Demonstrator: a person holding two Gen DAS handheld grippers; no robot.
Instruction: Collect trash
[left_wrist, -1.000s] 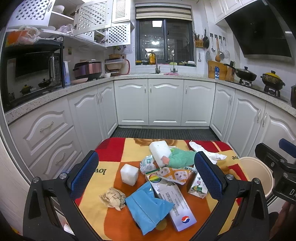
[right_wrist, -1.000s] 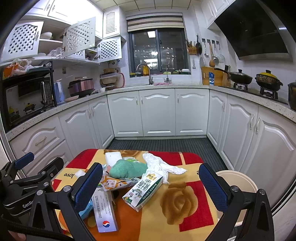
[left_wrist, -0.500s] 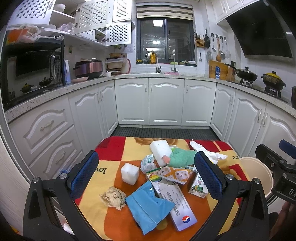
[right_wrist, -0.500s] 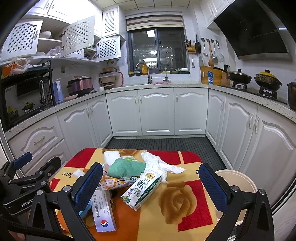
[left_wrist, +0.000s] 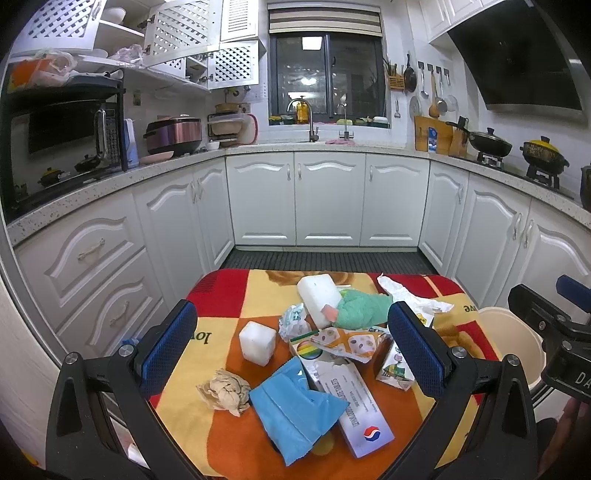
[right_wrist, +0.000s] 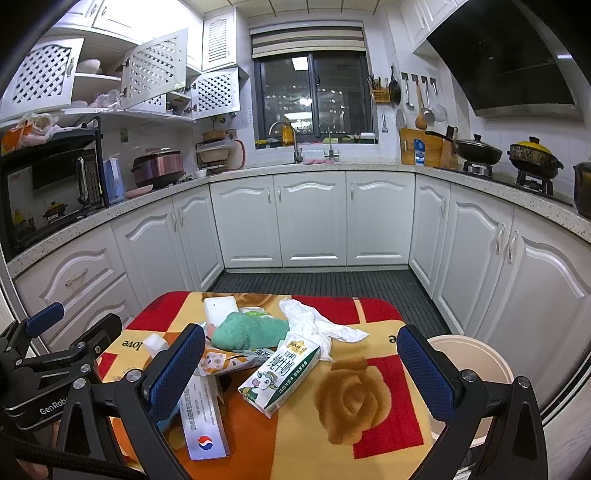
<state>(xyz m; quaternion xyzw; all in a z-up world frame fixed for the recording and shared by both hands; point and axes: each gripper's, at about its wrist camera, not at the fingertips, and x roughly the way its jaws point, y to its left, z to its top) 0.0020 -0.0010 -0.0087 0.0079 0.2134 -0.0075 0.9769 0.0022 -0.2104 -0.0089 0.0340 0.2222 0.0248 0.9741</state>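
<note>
— White kitchen cabinets (left_wrist: 328, 199) curve round a dark ribbed floor mat (right_wrist: 325, 282), and closest to the cameras stands a small table under a red, yellow and orange patterned cloth (right_wrist: 343, 435). What lies on it?

— Rubbish, heaped toward the left half. A crumpled beige paper ball (left_wrist: 225, 391) sits near the front edge, just beside a flat light-blue plastic pouch (left_wrist: 295, 406). That pouch overlaps a long white cardboard box with a red-and-blue logo (left_wrist: 360, 411). Behind them stands a small white foam cube (left_wrist: 258, 343), apart from the rest.

— And the middle of the heap?

— A rounded white foam slab (left_wrist: 319, 297) leans against a crumpled green cloth (right_wrist: 251, 330). A crumpled white paper tissue (right_wrist: 317, 326) spreads to the right of the cloth, its edge touching a green-and-white milk carton lying on its side (right_wrist: 280, 373). A torn wrapper printed with cartoon animals (left_wrist: 349, 341) lies under the cloth.

— Where does it all go?

— A round cream plastic bin (right_wrist: 476, 354) stands on the floor just beside the table's right edge.

— The claws?

— Left gripper (left_wrist: 291, 343) hangs above the near left part of the table, blue-padded fingers (left_wrist: 170, 339) spread wide, nothing between them. Right gripper (right_wrist: 303, 373) hovers over the carton area, equally wide apart and empty.
</note>
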